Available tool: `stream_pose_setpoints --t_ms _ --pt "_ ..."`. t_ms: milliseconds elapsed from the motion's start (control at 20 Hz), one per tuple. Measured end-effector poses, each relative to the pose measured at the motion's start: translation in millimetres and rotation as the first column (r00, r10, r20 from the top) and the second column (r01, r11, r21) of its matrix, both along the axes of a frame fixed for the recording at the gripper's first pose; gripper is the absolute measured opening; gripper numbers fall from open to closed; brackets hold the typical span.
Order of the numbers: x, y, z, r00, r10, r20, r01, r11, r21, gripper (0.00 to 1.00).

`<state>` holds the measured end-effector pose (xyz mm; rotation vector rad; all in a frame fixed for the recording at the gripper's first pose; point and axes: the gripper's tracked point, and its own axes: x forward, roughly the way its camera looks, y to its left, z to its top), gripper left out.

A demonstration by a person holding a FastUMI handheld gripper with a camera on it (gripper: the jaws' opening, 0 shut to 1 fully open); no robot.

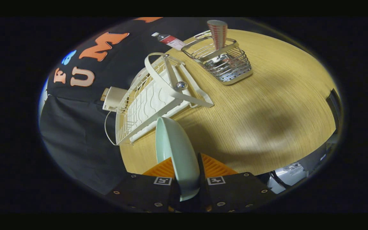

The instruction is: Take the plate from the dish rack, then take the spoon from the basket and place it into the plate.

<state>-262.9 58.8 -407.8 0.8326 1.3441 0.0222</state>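
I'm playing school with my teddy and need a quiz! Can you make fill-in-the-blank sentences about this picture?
1. The tongs are shut on the pale green ____.
2. The dish rack beyond the tongs is ____ in colour.
3. The wire basket and the rack stand on a ____ table.
4. A patterned ____ stands upside down at the basket.

Missing words: plate; white; wooden; cup

Pale mint-green plate (177, 153), white dish rack (152, 102), silver wire basket (225, 64), light woodgrain table (283, 95)
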Motion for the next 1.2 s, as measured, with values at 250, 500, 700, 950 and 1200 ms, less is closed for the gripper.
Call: stream_pose_setpoints --t_ms 250,500,700,950,1200 --pt "6 4 -7 0.999 -0.032 0.001 0.032 0.999 0.006 0.27" --pt "3 -2 -17 0.999 -0.011 -0.041 0.009 0.999 -0.045 0.35" --pt "5 -20 -26 0.999 0.035 -0.034 -0.040 0.988 -0.146 0.49" --pt "26 -29 -14 0.998 -0.029 0.053 0.037 0.988 -0.148 0.50" --pt "53 -79 10 0.973 0.000 0.232 0.078 0.942 -0.327 0.50"
